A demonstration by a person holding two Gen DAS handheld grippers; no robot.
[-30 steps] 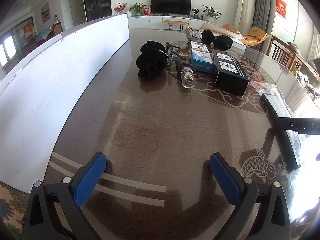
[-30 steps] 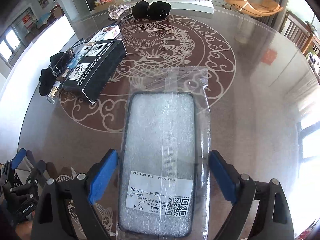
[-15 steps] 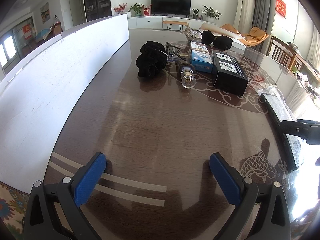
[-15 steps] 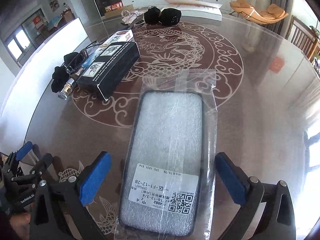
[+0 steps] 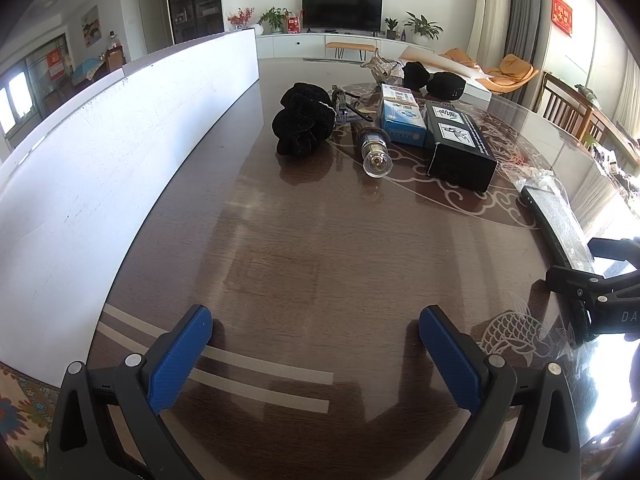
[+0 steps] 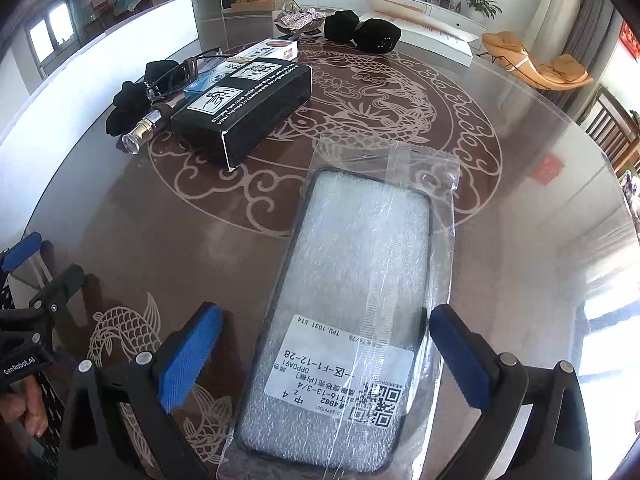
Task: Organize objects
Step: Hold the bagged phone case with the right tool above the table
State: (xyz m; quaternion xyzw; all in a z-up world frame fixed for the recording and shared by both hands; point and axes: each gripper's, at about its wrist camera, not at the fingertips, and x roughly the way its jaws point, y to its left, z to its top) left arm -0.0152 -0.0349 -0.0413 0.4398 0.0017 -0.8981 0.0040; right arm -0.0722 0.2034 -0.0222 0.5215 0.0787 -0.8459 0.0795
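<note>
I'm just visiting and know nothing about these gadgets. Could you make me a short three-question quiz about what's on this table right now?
1. True or false: the right gripper has its jaws clamped on the bagged phone case.
2. What lies directly beside the black box, on its side facing the white board: A) blue box, B) a mug, C) a book?
3. What is between the jaws of the left gripper?

Key: 1. False: the jaws stand open, either side of the case. 2. A. 3. Nothing, only bare table.
</note>
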